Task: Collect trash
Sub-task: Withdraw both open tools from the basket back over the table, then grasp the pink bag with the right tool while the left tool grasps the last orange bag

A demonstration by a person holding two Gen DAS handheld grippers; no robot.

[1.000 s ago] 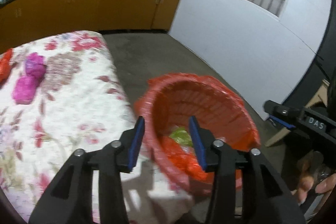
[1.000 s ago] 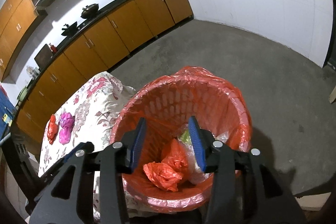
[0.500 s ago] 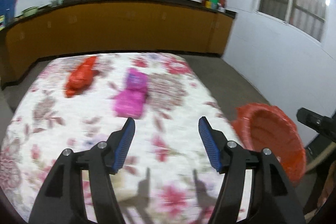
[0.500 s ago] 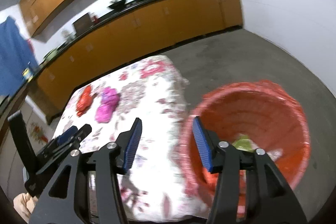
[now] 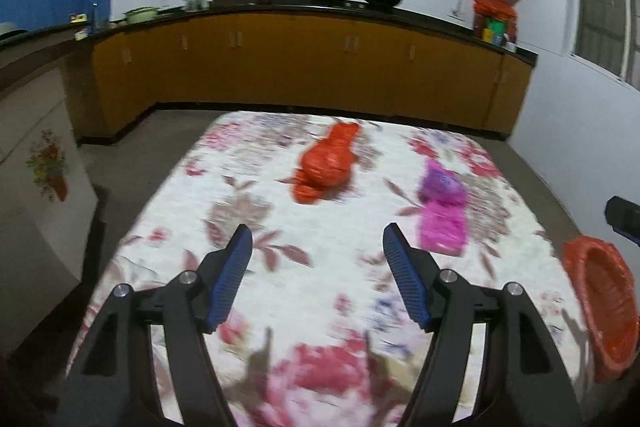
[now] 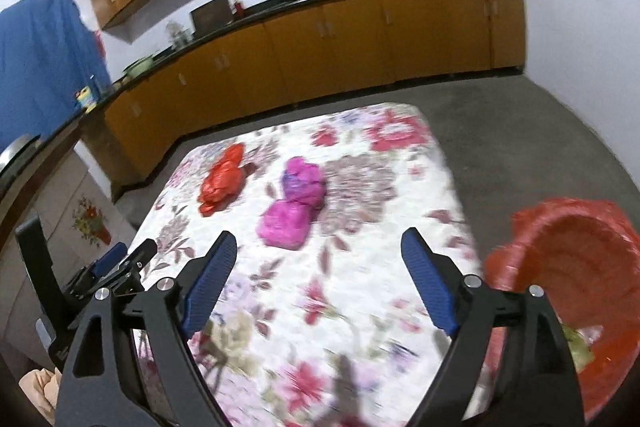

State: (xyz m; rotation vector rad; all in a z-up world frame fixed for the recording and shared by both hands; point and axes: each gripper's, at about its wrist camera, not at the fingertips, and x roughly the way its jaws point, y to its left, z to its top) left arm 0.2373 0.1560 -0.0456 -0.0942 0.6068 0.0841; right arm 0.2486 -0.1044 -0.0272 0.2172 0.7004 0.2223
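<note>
2 pieces of trash lie on the floral-print tablecloth [image 5: 312, 267] toward the far half of the table: a crumpled red plastic bag [image 5: 328, 163] on the left and a crumpled magenta plastic bag [image 5: 442, 211] just to its right, close together but apart. The red-lined plastic waste basket [image 6: 572, 267] stands off the table's near right corner, low enough for things to be dropped in from the table edge; some scraps already show inside it.

The left gripper [image 5: 316, 251] hangs over the near part of the cloth, released, jaws spread wide and grasping nothing, roughly lined up toward the red bag. The right gripper [image 6: 318, 255] is likewise released and bare, pointing toward the magenta bag. Judging by this, each wide spread suits soft, bulky bags, 1 for each claw.
</note>
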